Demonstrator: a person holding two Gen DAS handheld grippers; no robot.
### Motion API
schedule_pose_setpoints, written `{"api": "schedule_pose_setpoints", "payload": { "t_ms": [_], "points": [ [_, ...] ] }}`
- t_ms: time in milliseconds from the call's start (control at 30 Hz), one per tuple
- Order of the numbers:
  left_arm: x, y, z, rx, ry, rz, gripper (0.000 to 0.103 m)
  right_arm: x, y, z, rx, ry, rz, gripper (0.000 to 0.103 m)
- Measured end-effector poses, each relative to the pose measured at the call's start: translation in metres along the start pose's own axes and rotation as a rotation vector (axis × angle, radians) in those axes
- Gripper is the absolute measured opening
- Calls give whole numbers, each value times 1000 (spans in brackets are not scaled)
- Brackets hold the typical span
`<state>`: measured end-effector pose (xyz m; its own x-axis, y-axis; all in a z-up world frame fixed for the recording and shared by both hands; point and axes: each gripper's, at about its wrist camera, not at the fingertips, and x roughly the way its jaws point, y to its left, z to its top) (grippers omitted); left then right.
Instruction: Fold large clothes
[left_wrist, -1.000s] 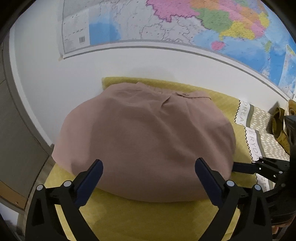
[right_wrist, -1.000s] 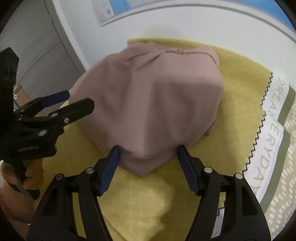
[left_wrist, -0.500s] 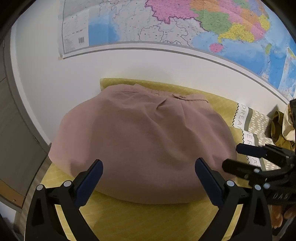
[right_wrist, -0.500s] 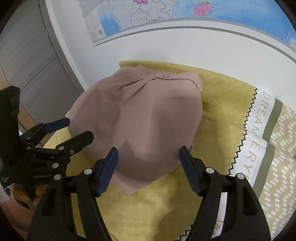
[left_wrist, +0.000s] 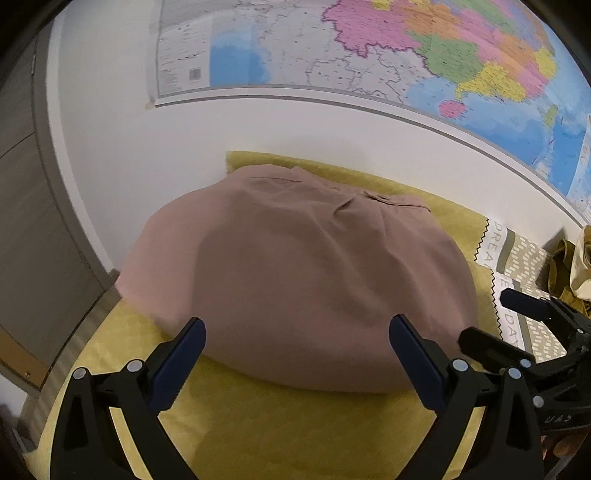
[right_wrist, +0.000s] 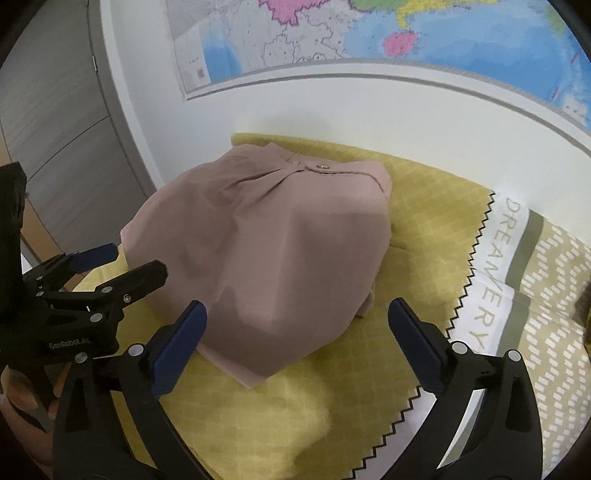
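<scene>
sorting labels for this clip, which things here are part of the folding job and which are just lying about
Part of the job:
- folded pink garment
- left gripper, open
- right gripper, jaws opening, nothing between them

Just lying about:
- yellow bedspread under the garment
- wall map
- olive clothes at the far right

The folded garment (left_wrist: 295, 280) is a plain dusty pink, with a small silvery button (right_wrist: 323, 166) near its far edge. Under it lies a mustard-yellow cloth (right_wrist: 424, 206) with a faint pale grid, edged by a black zigzag line; beside that runs a white band with grey lettering, an olive stripe, and a khaki area of white dashes. The wall (left_wrist: 122, 155) is white, and the map (left_wrist: 424, 55) shows blue seas with pink, green, orange and yellow regions. Each claw is black with dark blue pads (right_wrist: 177, 343).
</scene>
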<state>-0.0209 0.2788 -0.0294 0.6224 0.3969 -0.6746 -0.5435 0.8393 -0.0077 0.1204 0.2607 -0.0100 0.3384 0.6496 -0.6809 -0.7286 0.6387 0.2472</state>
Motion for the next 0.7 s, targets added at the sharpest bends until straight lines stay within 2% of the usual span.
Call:
{"api": "schedule_pose_setpoints", "payload": {
  "t_ms": [133,233,467,700],
  "points": [
    [-12,3,-4,-19,-8,14,96,-10,7,-7,1,-4,44,97],
    [-22,0,-11,-12,-23,42,96,-21,16,-14,-24,-20,31,97],
    [-37,-5,-20,-8,-29,58,96,-46,25,-23,-53,-63,14,97],
    [-52,-7,-29,-11,-45,47,96,-66,26,-37,-47,-83,8,97]
  ]
}}
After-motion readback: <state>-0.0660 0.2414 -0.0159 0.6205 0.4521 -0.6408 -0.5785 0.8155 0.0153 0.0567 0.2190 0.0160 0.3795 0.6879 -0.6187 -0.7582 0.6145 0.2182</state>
